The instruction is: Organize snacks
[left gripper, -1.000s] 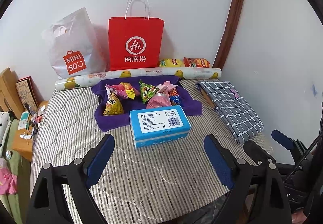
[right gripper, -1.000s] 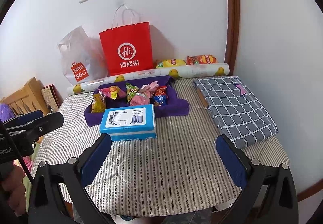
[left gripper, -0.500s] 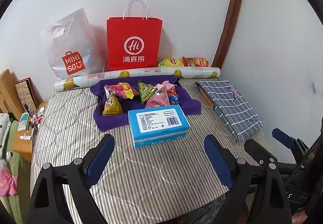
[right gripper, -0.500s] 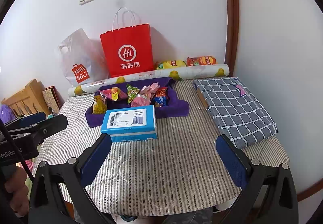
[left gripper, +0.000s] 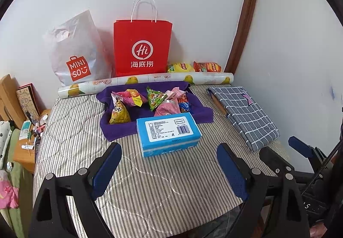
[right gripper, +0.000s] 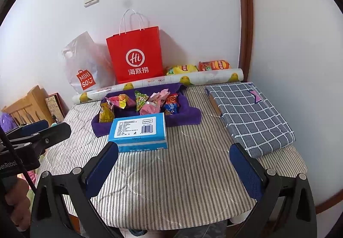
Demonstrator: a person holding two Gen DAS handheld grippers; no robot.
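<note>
Behind blue box (left gripper: 168, 133), snacks (left gripper: 150, 101) jumbled, pointing various ways; both claws apart, empty.

Left gripper (left gripper: 169, 170) is level, jaws spread wide, blue pads (left gripper: 107, 168) empty. Right gripper (right gripper: 174, 170) likewise – jaws wide apart, nothing between them. Each shows at the edge of the other's view – side by side, apart.

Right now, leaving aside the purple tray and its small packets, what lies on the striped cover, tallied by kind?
Shopping bags: 2, red bag and white bag
Chip bags: 2, yellow pack and orange pack
Blue box: 1
Printed roll: 1
Checked cloth: 1
Total: 7
</note>
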